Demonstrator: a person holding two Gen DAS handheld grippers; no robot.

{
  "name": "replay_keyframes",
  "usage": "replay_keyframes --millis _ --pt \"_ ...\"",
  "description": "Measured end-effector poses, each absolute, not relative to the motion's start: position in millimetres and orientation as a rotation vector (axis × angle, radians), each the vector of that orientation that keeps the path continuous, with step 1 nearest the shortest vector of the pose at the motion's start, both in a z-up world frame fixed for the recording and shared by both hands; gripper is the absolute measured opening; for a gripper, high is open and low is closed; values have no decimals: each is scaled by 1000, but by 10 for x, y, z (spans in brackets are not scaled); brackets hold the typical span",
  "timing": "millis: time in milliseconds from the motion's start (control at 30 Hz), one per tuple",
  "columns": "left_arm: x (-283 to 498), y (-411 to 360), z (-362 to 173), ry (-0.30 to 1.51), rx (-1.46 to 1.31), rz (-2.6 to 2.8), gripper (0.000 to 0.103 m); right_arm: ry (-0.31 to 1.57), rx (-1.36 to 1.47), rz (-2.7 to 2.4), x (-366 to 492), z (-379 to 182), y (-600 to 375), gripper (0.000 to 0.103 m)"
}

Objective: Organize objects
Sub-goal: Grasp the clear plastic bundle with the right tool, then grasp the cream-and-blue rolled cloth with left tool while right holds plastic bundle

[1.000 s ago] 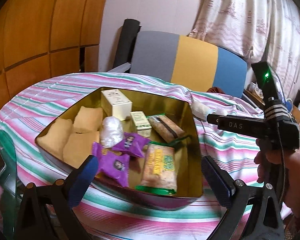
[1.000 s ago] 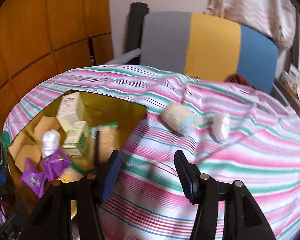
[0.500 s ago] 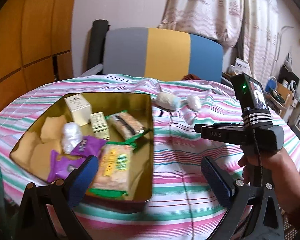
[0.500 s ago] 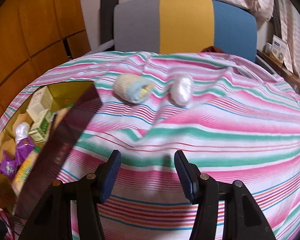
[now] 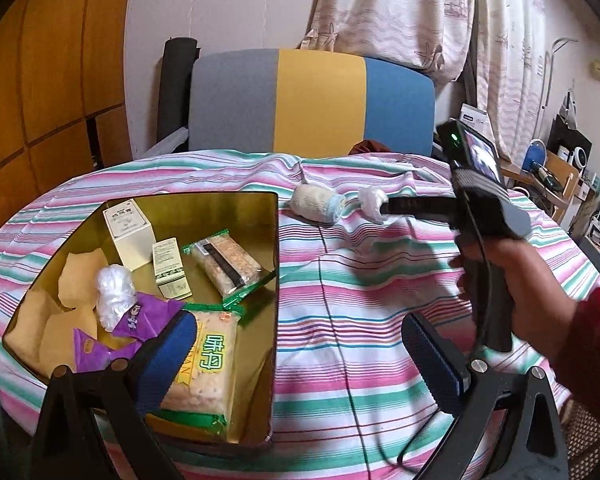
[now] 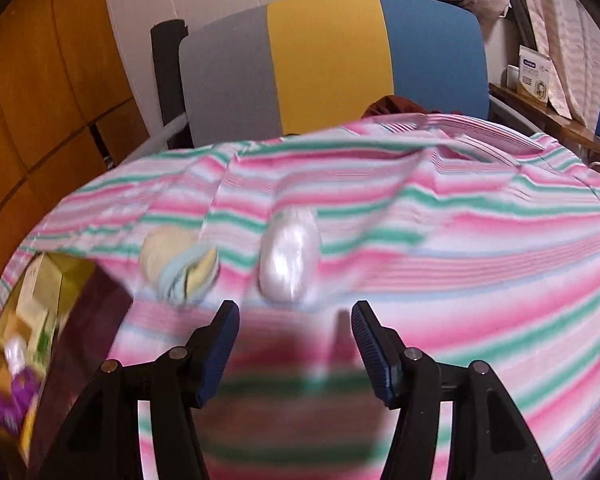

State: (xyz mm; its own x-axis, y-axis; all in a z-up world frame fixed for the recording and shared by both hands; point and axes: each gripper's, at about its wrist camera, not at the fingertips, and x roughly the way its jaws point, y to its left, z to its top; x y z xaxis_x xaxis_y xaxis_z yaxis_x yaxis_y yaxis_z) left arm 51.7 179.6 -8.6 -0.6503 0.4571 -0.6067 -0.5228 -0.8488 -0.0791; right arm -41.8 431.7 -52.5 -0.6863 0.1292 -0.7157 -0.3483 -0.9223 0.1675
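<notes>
Blue pads of the right gripper (image 6: 292, 344) have just been opening and stand apart with nothing between them, just short of the white wrapped bundle (image 6: 288, 256). This bundle lies on the striped cloth (image 6: 480, 280) near the table's far edge, beside the rolled sock (image 6: 180, 268). I judge the step is a reach: keep the bundle centred, go low, then close gently, because it looks soft. The left gripper (image 5: 300, 356) hangs open and empty over the gold tin's (image 5: 274, 320) near right corner.
</notes>
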Motion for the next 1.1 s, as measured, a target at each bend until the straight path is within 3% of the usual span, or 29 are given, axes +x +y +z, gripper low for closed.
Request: replay_keyframes --millis 267,400,500,767,967,1100 --pt "423 1784 -155 126 -914 2443 103 454 -1124 2613 -1012 -669 4461 58" --pt "400 1785 -157 131 -914 2448 103 459 -1121 2598 -1045 -775 4498 37" --pt "355 1804 -158 113 -925 2446 103 487 -1062 2652 -953 -721 4512 37" --pt "202 2016 48 110 -872 2445 103 310 -1046 2684 -590 -529 4406 37" --pt "-174 2463 172 200 -828 2420 103 465 -1009 2624 -123 -543 4617 37" --pt "-627 2861 170 269 -868 2394 103 458 -1013 2626 0 -696 4600 37"
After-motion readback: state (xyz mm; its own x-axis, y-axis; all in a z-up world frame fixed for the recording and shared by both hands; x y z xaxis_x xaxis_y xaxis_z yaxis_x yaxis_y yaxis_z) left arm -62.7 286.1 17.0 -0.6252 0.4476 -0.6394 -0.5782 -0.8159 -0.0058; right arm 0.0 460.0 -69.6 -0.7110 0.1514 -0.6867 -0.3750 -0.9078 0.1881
